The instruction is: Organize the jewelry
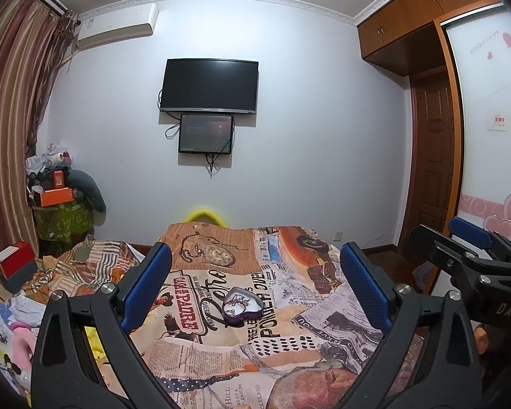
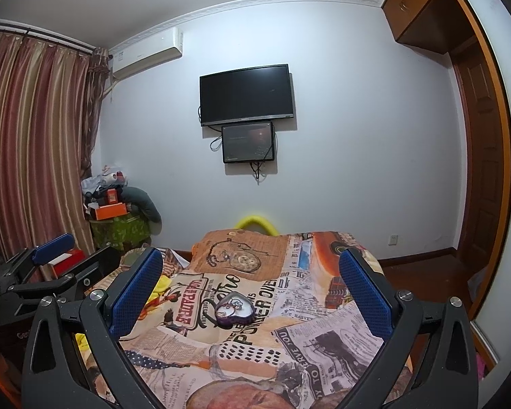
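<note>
Both my left gripper (image 1: 255,283) and right gripper (image 2: 252,289) gape wide, empty, above the bedspread (image 1: 289,341); heart-shaped jewelry box (image 1: 242,306) sits ahead.

Glossy heart box (image 1: 242,306), cloth bedspread (image 1: 289,334)

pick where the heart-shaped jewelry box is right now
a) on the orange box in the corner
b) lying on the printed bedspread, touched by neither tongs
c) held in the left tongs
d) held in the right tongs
b: the heart-shaped box lies on the bedspread with small jewelry in it, while the left tongs and right tongs both stand wide open, well short of it.
</note>
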`<state>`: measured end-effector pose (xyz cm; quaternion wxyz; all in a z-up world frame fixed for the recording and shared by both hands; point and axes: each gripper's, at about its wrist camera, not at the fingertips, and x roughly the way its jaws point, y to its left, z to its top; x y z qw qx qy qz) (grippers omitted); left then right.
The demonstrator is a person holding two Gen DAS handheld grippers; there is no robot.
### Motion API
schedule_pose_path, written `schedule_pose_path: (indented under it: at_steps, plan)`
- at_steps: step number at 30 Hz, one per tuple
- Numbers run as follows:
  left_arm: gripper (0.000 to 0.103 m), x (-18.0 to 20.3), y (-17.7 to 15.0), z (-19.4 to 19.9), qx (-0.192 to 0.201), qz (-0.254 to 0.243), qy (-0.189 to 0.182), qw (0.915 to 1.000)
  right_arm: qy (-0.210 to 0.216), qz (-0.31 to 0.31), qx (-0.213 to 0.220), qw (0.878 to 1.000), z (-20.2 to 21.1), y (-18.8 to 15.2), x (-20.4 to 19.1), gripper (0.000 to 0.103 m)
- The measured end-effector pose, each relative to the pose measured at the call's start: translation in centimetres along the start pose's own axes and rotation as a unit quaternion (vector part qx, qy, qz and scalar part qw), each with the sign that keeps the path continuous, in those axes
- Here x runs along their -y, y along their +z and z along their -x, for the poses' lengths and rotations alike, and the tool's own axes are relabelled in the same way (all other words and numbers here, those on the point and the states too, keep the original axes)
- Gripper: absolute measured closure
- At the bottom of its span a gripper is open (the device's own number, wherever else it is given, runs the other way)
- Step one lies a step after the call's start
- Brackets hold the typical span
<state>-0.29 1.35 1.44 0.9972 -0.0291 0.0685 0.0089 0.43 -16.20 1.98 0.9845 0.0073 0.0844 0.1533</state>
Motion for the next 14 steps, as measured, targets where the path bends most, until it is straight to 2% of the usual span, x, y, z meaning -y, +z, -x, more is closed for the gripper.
schedule_pose_path:
  at_steps: [14]
  plan:
    - [0.002,-0.32,-0.53,-0.69,-0.005,0.005,-0.001,1.0,0.0,-0.004,-0.005,1.0,-0.36,-0.2,0.01,0.0]
